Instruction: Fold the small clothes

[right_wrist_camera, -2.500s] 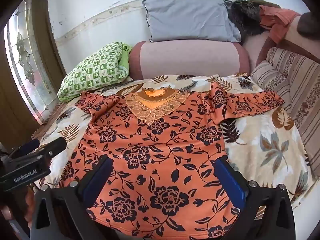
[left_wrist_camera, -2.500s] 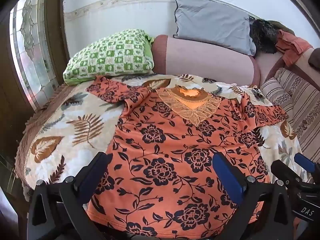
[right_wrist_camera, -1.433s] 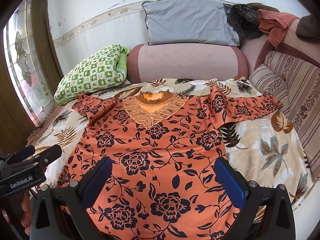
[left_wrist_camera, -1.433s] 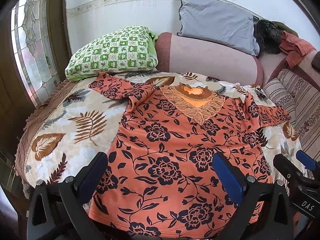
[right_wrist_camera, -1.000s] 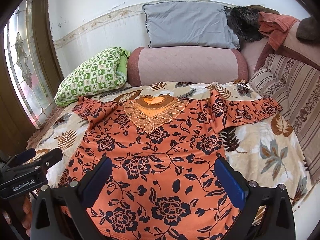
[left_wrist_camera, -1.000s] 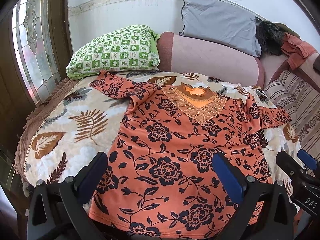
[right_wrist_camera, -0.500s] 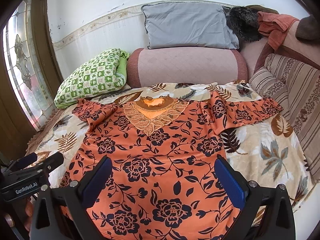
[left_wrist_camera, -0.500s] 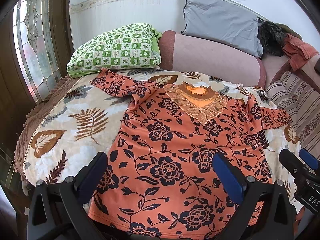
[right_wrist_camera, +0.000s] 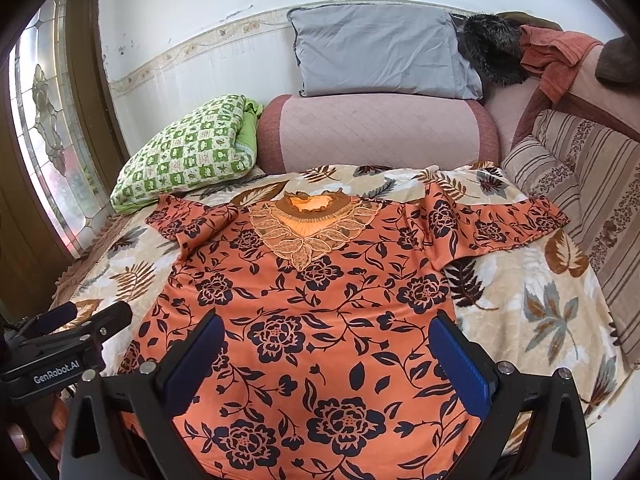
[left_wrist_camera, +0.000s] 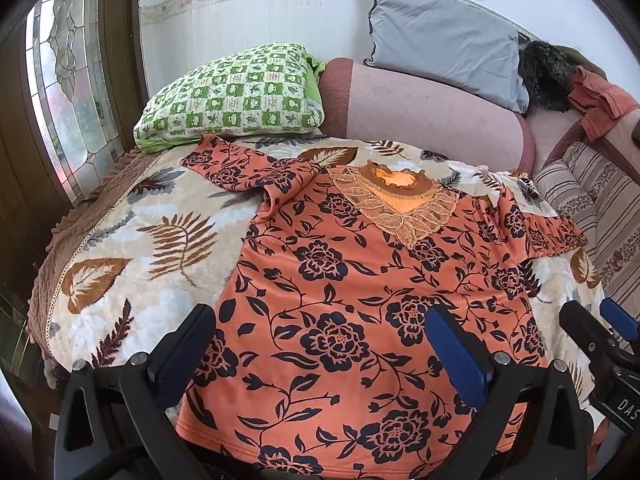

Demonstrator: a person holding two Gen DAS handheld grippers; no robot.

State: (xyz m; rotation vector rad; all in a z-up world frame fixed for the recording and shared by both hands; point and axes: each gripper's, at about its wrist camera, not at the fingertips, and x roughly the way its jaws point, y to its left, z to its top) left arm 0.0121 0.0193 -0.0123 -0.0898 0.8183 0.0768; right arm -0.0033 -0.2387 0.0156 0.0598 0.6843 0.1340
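Pre-fold step: floral blouse (left_wrist_camera: 360,300) lies flat on the bed (left_wrist_camera: 120,248). Left tongs (left_wrist_camera: 320,344) and right tongs (right_wrist_camera: 328,352) wide, empty. Next: grip a sleeve.

A leaf-patterned blanket (right_wrist_camera: 552,308) covers the bed. At its far left a green checked pillow (right_wrist_camera: 188,156) leans beside a pink bolster (right_wrist_camera: 376,132) that lies across the far end. A grey pillow (right_wrist_camera: 380,56) stands on the bolster against the white wall, with a dark furry item (right_wrist_camera: 494,50) and an orange cloth (right_wrist_camera: 556,56) to its right. Striped cushions (right_wrist_camera: 588,168) line the right side; a stained-glass window (right_wrist_camera: 44,120) is at left.
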